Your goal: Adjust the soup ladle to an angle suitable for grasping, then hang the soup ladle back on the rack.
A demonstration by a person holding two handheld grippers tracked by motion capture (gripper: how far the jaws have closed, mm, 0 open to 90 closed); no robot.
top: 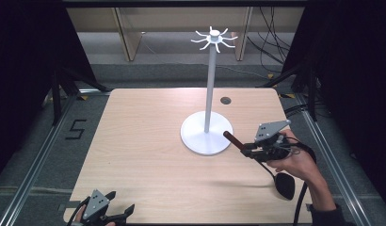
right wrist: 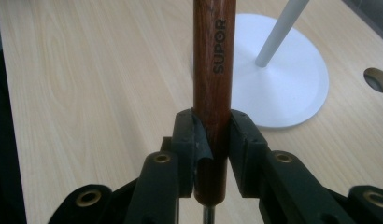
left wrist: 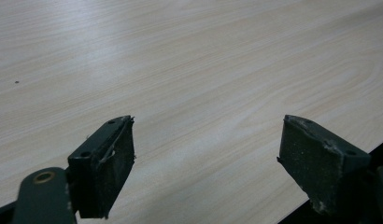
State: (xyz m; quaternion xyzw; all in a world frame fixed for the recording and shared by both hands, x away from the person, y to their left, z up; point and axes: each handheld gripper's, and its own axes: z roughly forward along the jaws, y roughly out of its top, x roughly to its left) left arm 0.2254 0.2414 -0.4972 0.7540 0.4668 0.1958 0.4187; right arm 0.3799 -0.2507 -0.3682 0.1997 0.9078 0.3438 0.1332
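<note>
Clamped between my right gripper point(right wrist: 213, 135) jaws is a brown wooden handle point(right wrist: 214, 70) marked SUPOR, held near the end where a thin metal shank leaves it, just beside the white stand point(top: 206, 134) base on the table point(top: 148, 155). I judge it stiff, smooth and tail-heavy, since its dark ladle-like head point(top: 284, 185) hangs below my hand; a mid-handle grip would balance better. My left gripper point(left wrist: 206, 154) hovers open and empty over the near-left table edge.
</note>
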